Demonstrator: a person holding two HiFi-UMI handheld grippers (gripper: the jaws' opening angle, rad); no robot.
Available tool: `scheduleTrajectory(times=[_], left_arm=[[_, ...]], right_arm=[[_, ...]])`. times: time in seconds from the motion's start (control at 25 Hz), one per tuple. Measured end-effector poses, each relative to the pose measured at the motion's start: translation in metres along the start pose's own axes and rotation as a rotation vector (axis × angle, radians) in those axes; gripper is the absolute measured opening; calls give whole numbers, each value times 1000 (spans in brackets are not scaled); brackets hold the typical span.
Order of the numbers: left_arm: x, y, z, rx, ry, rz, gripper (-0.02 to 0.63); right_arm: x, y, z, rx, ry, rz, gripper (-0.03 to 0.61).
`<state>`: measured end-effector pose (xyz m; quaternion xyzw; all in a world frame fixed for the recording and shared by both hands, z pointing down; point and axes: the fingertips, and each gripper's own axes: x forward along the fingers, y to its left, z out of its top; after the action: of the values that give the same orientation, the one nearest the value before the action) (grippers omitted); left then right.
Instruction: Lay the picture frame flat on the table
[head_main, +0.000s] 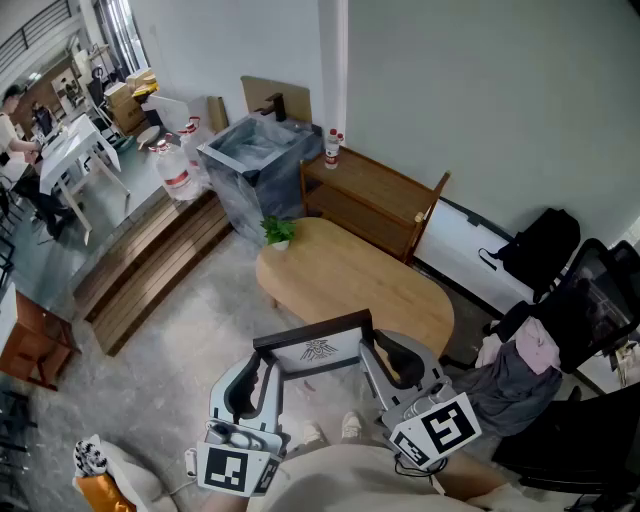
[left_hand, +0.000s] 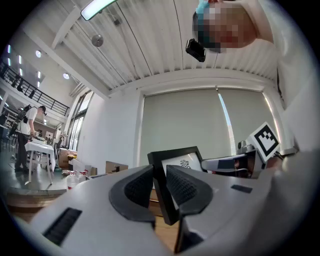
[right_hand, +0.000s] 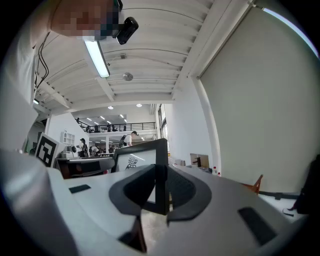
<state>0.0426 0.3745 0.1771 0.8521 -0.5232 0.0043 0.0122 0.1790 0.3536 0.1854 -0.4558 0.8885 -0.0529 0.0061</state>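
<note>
- Grey concrete floor (head_main: 190, 330), white walls, and one oval table (head_main: 350, 280) in pale wood with a smooth top. One small green plant (head_main: 278, 232) sits at its far left end.
- One picture frame (head_main: 318, 350): a black rectangle with thin flat rails around a white sheet with a small dark emblem. It's held up on edge at the near end of the table. From here I can't tell if its bottom edge touches the top.
- Two grippers, both grey plastic with black ribbed pads and a marker cube each.
- The left gripper (left_hand: 160, 186) has its jaws closed tight on the frame's left rail (left_hand: 161, 192), which is pinched between the pads.
- The right gripper (right_hand: 161, 187) does the same on the right rail (right_hand: 161, 165), jaws squeezed onto it with no gap showing.
- Behind the table there's one slatted wooden rack (head_main: 375, 195) with one small white bottle (head_main: 331, 148) on its corner.
- Left of that is one grey marbled bin (head_main: 255, 165) lined with clear plastic, and two big clear water jugs (head_main: 175, 165) beside it.
- One black backpack (head_main: 540, 245) is slumped against the right wall.
</note>
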Motion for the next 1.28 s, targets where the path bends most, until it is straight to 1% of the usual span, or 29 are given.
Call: scheduleTrajectory(times=[0.16, 0.36, 0.6, 0.84, 1.04, 1.16, 1.28], left_arm=[[4, 0, -4, -5, -23, 8, 78], [9, -3, -14, -1, 2, 33, 78], [5, -6, -20, -3, -24, 65, 78], [5, -9, -25, 0, 8, 120, 78], [12, 9, -29, -1, 18, 156, 78], [20, 20, -32, -11, 3, 162, 78], [28, 34, -41, -18, 13, 163, 78]], right_arm=[[3, -4, -7, -3, 3, 13, 57], [5, -12, -13, -3, 12, 34, 57], [7, -12, -20, -15, 13, 72, 57], [13, -18, -24, 0, 23, 117, 57], [35, -18, -27, 2, 31, 153, 57], [51, -19, -33, 5, 40, 160, 57], [67, -22, -39, 3, 48, 157, 57]])
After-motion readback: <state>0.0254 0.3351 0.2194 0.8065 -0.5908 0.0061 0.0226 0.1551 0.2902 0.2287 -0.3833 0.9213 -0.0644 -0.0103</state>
